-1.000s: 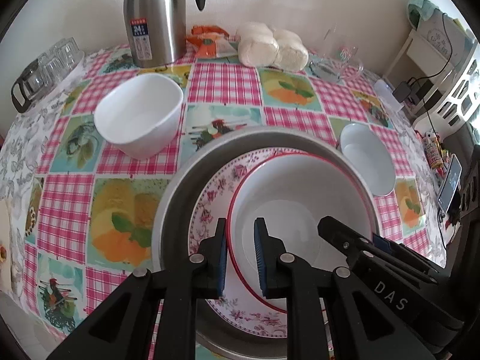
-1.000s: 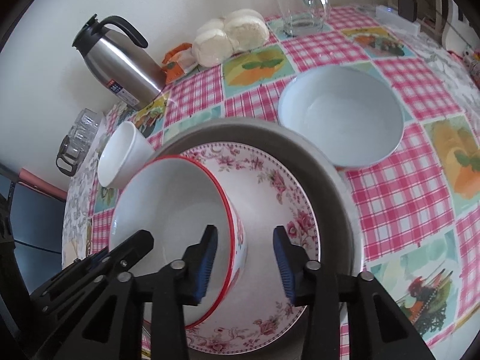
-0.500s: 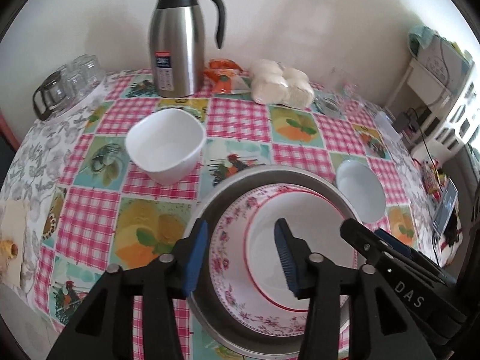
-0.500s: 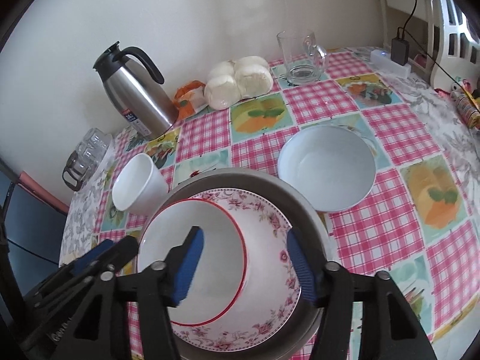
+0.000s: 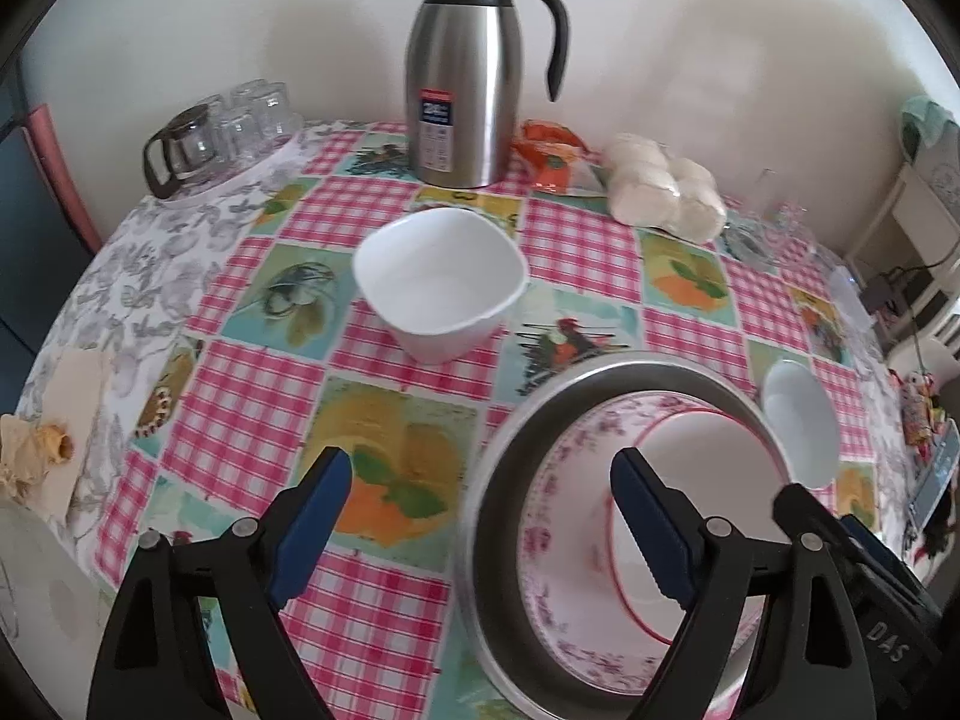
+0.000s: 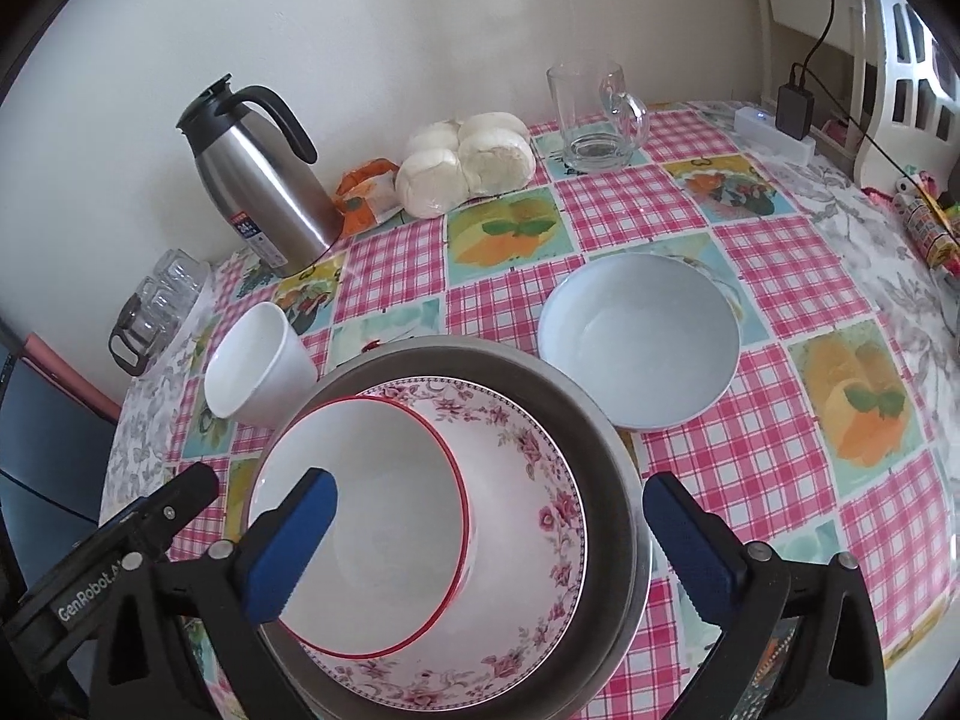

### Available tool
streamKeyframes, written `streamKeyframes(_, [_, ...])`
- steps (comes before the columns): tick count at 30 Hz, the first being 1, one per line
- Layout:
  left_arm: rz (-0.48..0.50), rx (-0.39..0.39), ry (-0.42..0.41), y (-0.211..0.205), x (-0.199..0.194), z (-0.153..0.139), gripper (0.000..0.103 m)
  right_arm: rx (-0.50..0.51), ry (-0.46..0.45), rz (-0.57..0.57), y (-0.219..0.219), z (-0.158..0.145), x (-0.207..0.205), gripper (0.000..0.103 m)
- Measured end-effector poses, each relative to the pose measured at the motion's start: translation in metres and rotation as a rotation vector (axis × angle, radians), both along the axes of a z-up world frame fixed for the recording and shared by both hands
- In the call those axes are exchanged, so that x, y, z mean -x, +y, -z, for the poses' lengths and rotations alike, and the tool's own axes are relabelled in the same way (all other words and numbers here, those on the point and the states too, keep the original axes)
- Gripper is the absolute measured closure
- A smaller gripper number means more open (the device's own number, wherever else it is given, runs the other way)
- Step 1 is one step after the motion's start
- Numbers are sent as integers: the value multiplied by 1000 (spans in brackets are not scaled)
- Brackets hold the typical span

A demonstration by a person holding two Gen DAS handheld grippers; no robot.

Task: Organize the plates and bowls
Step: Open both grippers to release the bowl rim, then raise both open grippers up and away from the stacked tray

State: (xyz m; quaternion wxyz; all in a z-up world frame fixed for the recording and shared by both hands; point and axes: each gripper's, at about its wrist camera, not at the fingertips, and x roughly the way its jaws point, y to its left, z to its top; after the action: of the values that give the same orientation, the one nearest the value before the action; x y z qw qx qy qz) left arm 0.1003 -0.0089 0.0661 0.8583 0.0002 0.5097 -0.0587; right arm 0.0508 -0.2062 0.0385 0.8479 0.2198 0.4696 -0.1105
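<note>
Grippers: left gripper [image 5: 480, 519], right gripper [image 6: 489, 546] opening, empty | thermos [image 5: 462, 69], buns [image 6: 468, 162] behind nested bowls [image 6: 384, 516]

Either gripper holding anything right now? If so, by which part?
Nothing held. Left gripper and right gripper both have jaws opening, pads clear of the red-rimmed bowl, which sits in the floral plate.

A steel thermos jug [image 5: 462, 84] stands by the wall on the checked tablecloth [image 5: 576, 240]. Beside it lie an orange packet [image 5: 549, 159] and bagged buns [image 5: 660, 186]. A glass mug [image 6: 591, 114] stands near the buns.
</note>
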Motion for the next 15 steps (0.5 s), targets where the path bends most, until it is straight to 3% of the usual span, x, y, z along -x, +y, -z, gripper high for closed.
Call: streamKeyframes(15, [-31, 1, 6, 10, -4, 1, 14, 16, 7, -17, 5, 1, -2, 0])
